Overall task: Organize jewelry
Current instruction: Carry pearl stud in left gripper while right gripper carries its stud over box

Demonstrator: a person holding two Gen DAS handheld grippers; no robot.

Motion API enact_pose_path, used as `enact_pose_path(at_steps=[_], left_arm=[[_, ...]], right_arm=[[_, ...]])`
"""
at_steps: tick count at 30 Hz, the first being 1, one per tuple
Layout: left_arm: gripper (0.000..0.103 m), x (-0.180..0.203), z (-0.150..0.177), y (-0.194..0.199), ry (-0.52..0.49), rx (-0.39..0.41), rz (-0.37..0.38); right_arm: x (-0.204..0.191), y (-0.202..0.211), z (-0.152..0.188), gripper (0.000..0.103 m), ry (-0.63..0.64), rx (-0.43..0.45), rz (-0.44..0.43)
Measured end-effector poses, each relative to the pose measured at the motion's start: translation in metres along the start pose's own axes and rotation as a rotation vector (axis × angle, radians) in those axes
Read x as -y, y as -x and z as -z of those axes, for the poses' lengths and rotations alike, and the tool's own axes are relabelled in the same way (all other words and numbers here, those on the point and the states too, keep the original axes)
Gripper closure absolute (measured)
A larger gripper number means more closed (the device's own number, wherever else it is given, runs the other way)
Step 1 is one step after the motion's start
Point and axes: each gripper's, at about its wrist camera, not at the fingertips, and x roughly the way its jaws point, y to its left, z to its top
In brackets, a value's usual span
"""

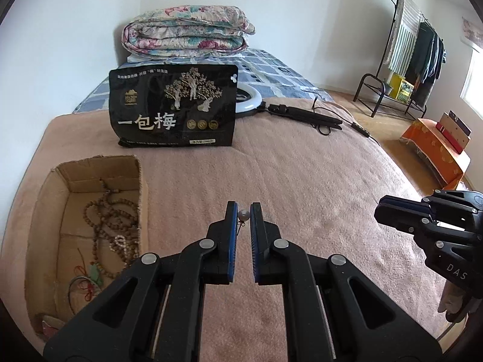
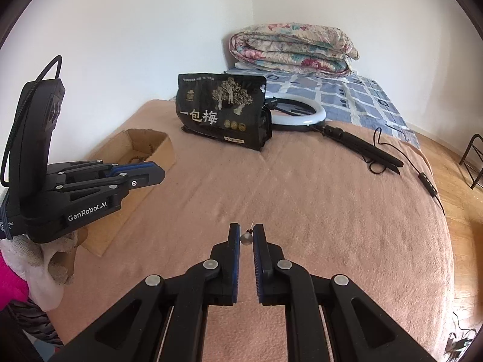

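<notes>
Pink blanket (image 1: 302,181) on the bed lies beneath two pearl earrings: left tool (image 1: 244,215) clenches one (image 1: 243,214), right tool (image 2: 247,238) the other (image 2: 246,239). Carry both gently (grips look marginal) to the cardboard box (image 1: 48,199).

Soft daylight fills the room, entering from a window (image 1: 475,72) at the right edge of the left wrist view, where it overexposes to white. The white walls (image 2: 135,30) read evenly bright; shadows on the pink blanket (image 1: 302,181) are faint. Fisheye distortion bends the edges, with dark vignetting in the corners. Focus is sharp throughout.
</notes>
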Motion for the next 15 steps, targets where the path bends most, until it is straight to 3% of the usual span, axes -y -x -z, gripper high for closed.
enact_pose_path(at_steps=[15], left_arm=[[0.097, -0.089, -0.006, 0.084, 0.058, 0.061, -0.09]], right_arm=[[-0.092, 0.032, -0.03, 0.097, 0.025, 0.068, -0.088]])
